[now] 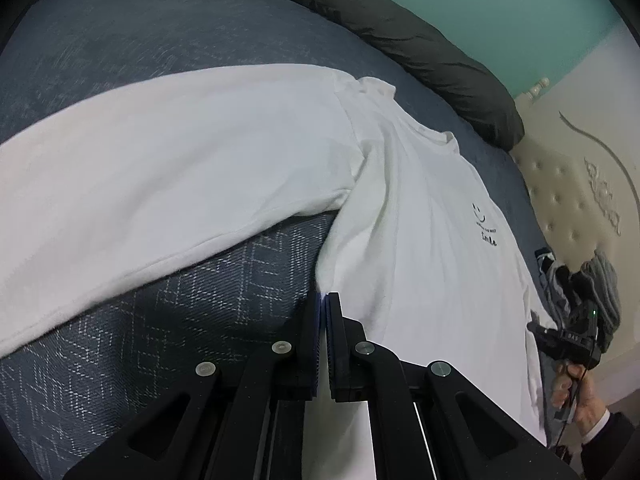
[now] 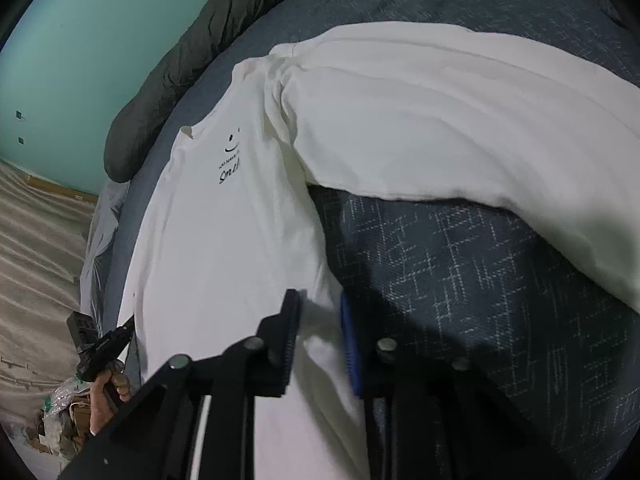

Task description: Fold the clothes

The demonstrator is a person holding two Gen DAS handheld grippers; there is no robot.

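A white long-sleeved shirt [image 1: 420,240] [image 2: 224,240] lies face up on a bed, with a small black smile print [image 1: 484,224] on its chest. Both sleeves [image 1: 180,152] [image 2: 460,128] are spread out sideways. My left gripper [image 1: 325,300] is shut on the shirt's side edge below the armpit. It also shows small at the cloth's far edge in the right wrist view, as the left gripper [image 2: 130,322] in a hand. My right gripper [image 2: 319,300] is closed on a bunched fold of the opposite side edge, and the cloth fills the gap. The left wrist view shows this right gripper [image 1: 534,327] too.
The bed cover [image 1: 160,320] [image 2: 480,280] is dark blue with a pale crosshatch. A dark rolled quilt [image 1: 400,32] [image 2: 180,60] lies along the far side. A cream tufted headboard [image 1: 568,192] and a heap of grey clothes [image 1: 600,288] are at the right. Pale floor [image 2: 32,260] borders the bed.
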